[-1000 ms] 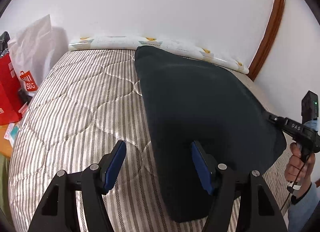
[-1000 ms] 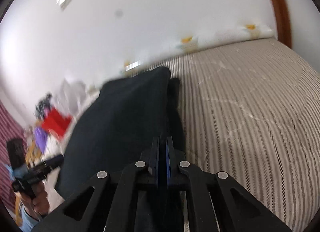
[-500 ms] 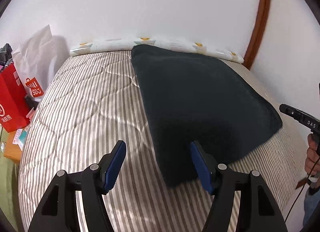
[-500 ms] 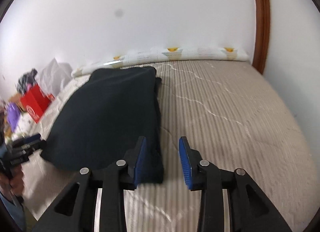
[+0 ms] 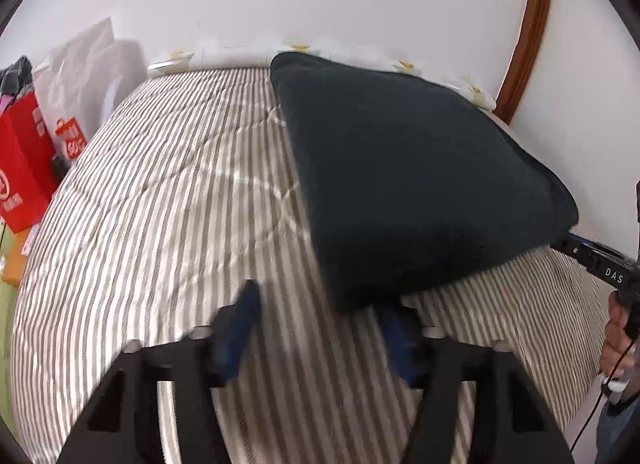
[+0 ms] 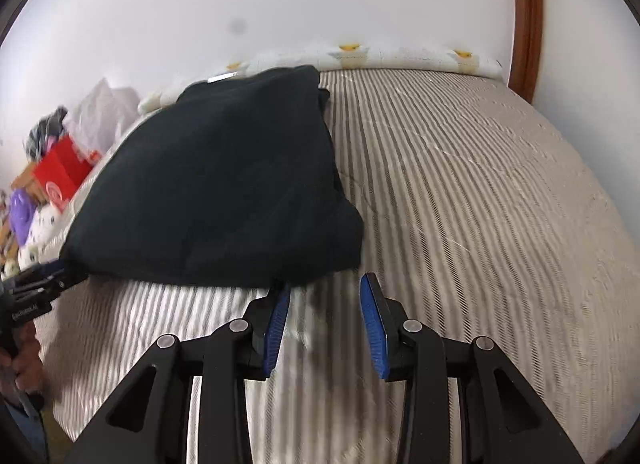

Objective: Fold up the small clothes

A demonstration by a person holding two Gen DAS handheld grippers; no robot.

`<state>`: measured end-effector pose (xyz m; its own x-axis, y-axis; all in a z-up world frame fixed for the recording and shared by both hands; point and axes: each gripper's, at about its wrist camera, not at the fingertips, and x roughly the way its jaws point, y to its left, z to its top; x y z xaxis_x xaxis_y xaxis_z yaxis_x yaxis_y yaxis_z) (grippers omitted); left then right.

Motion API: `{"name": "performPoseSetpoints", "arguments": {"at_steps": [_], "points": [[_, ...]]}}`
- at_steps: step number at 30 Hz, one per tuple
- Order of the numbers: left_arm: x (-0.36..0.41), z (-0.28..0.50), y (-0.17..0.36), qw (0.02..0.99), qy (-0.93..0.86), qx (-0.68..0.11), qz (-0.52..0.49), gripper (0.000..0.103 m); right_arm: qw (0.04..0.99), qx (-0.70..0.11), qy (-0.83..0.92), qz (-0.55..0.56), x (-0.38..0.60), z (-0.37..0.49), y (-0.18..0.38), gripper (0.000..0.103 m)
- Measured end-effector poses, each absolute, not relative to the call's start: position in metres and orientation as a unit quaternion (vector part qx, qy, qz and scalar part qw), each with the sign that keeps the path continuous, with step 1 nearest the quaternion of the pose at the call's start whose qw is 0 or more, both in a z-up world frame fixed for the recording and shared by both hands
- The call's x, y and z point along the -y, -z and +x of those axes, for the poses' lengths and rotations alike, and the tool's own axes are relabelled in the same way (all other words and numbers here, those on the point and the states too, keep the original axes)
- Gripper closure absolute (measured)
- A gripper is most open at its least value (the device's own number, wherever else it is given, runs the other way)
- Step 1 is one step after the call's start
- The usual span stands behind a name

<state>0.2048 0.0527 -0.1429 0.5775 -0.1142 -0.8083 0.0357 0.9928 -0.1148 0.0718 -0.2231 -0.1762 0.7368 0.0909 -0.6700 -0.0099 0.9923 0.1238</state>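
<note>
Both claws released at the near edge of the dark garment

The left claw (image 5: pixel 316 328) has just been narrowing, nothing gripped; the right claw (image 6: pixel 326 320) stands parted, empty. The folded dark garment (image 6: pixel 224 188) lies just beyond both, on the striped bed (image 6: pixel 480 204).

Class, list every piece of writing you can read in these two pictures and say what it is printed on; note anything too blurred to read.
"DAS": white letters on the right gripper, seen from the left wrist.
White print on the red bag: blurred, unreadable.
Red print on the white bag: blurred, unreadable.
Small white lettering on the left gripper: too blurred to read.
</note>
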Motion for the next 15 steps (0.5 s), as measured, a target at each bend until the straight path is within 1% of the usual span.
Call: {"name": "performPoseSetpoints", "arguments": {"at_steps": [1,2,3,4,10,11,12,15], "points": [[-0.052,0.208,0.143,0.888,0.042,-0.456,-0.042,0.065,0.931,-0.36,-0.027,0.061,0.222,0.076,0.177,0.08],[-0.052,0.213,0.142,0.89,0.044,-0.452,-0.049,0.072,0.928,-0.364,-0.029,0.068,0.222,0.082,0.18,0.089],[-0.052,0.215,0.142,0.89,0.048,-0.451,-0.055,0.079,0.926,-0.368,-0.038,0.08,0.222,0.088,0.183,0.092],[-0.051,0.216,0.142,0.889,0.049,-0.451,-0.055,0.081,0.928,-0.36,-0.033,0.09,0.222,0.089,0.183,0.093],[-0.047,0.203,0.143,0.891,0.032,-0.451,-0.039,0.082,0.931,-0.354,-0.025,0.085,0.221,0.076,0.182,0.095],[-0.049,0.199,0.143,0.891,0.029,-0.451,-0.044,0.089,0.93,-0.356,-0.018,0.085,0.224,0.073,0.183,0.097],[-0.052,0.194,0.142,0.889,0.031,-0.454,-0.053,0.094,0.928,-0.363,-0.004,0.083,0.227,0.069,0.184,0.103],[-0.055,0.18,0.134,0.892,0.007,-0.449,-0.056,0.096,0.928,-0.362,0.009,0.089,0.239,0.054,0.176,0.103]]}}
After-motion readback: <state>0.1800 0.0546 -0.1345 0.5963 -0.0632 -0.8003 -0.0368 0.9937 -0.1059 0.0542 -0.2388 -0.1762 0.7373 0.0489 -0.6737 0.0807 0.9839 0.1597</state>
